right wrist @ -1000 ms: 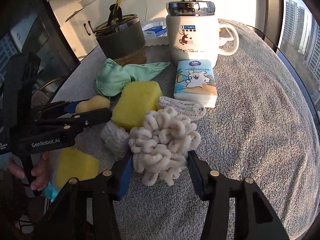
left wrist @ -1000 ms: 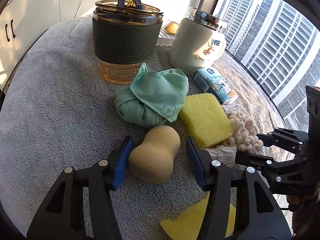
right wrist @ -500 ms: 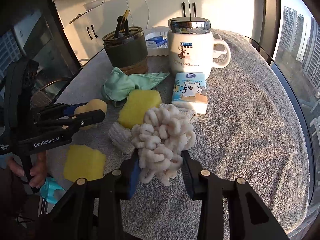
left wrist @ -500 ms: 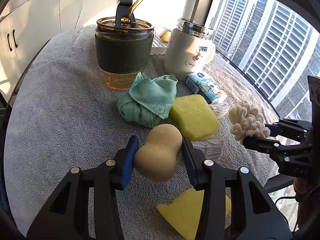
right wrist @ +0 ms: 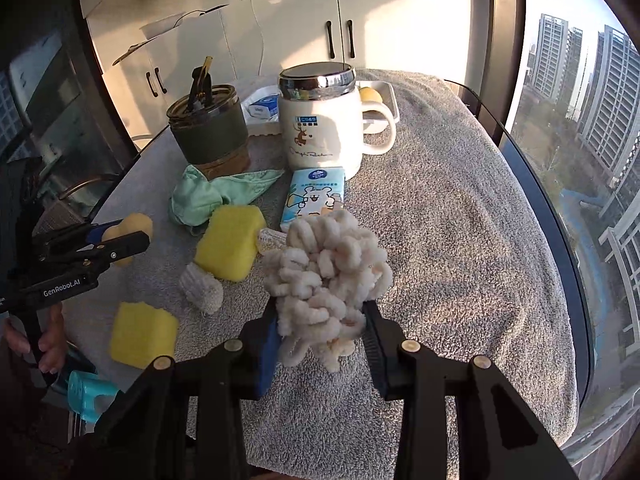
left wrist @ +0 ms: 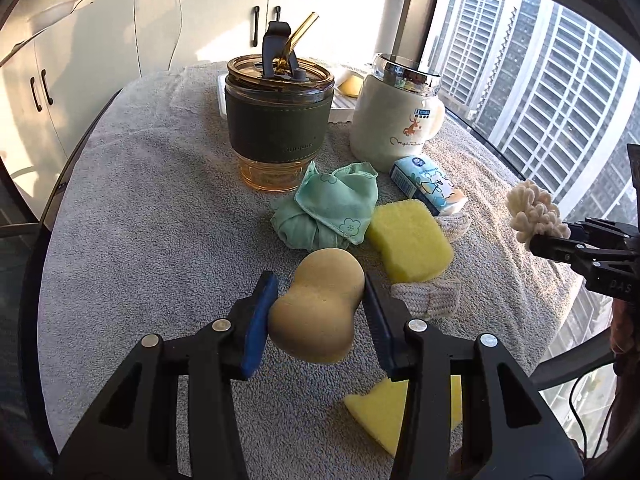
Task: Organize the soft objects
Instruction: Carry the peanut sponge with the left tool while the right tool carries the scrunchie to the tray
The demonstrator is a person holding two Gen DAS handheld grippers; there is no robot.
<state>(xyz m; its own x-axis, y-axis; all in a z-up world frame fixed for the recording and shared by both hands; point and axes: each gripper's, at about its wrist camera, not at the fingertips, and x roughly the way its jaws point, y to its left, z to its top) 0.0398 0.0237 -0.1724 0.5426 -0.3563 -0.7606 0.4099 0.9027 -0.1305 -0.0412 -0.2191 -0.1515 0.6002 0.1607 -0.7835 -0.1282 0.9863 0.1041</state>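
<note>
Setting: high-rise towers fill the window on one side, white cabinets (right wrist: pixel 340 40) stand behind, and a grey towel (right wrist: pixel 460 240) covers the round table.
Left gripper (left wrist: pixel 318 312): its blue pads are clamped on the waist of a tan peanut-shaped sponge (left wrist: pixel 320 304), which is held clear of the towel.
Right gripper (right wrist: pixel 320 340): its pads are pressed against a cream looped yarn bundle (right wrist: pixel 326 272), also lifted off the towel; in the left wrist view the bundle shows at the far right against the window.
Hand: a person's hand (right wrist: pixel 48 340) grips the left tool's handle at the lower left of the right wrist view.
Middle of table: a yellow block sponge (left wrist: pixel 408 246) lies partly on a cream knitted cloth (left wrist: pixel 428 300), with a crumpled mint-green cloth (left wrist: pixel 332 210) just beside it.
Near edge: a second yellow sponge (right wrist: pixel 142 334) lies flat, well apart from the first.
Back row: a dark-sleeved glass tumbler (left wrist: pixel 278 120) with a gold straw stands next to a white lidded mug (right wrist: pixel 320 124); a tissue pack (right wrist: pixel 314 200) lies in front of the mug.
Behind them: a white tray (right wrist: pixel 390 100) holds small items too hidden to name.
</note>
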